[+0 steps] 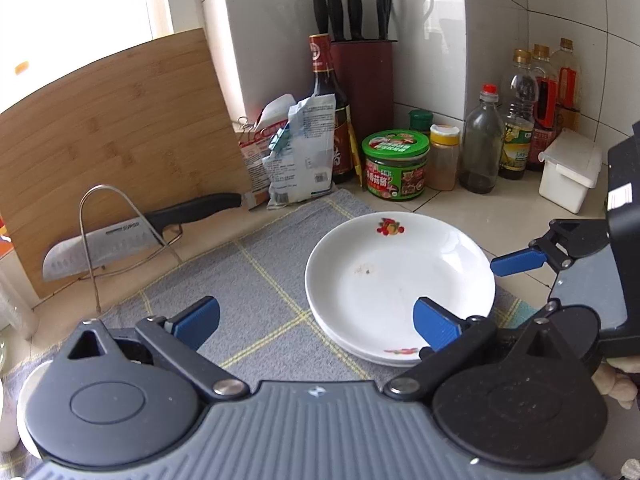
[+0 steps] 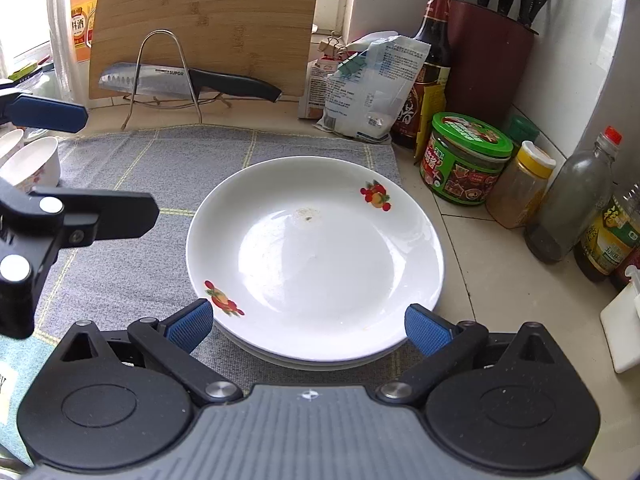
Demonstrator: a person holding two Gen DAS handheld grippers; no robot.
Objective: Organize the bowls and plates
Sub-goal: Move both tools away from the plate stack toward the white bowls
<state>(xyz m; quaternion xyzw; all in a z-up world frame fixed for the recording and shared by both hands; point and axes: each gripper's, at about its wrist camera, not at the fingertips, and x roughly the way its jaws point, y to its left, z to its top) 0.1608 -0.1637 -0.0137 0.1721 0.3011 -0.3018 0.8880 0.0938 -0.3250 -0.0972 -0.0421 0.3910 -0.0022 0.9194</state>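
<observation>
Stacked plates (image 2: 316,256) on mat (image 2: 160,168); bowls (image 2: 34,164) left; jars (image 2: 466,158) right; knife (image 2: 180,80) behind

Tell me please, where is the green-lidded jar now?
In both wrist views the green-lidded jar stands on the counter right of the stacked plates, between the dark sauce bottle and the yellow-capped spice jar.

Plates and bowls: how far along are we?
Done: white plates sit stacked on the grey mat. In hand: nothing. The left tool is open with only mat between its pads; the right tool is open at the near rim of the stack, not touching it. Left: two bowls at the mat's left edge, apparently side by side.
</observation>
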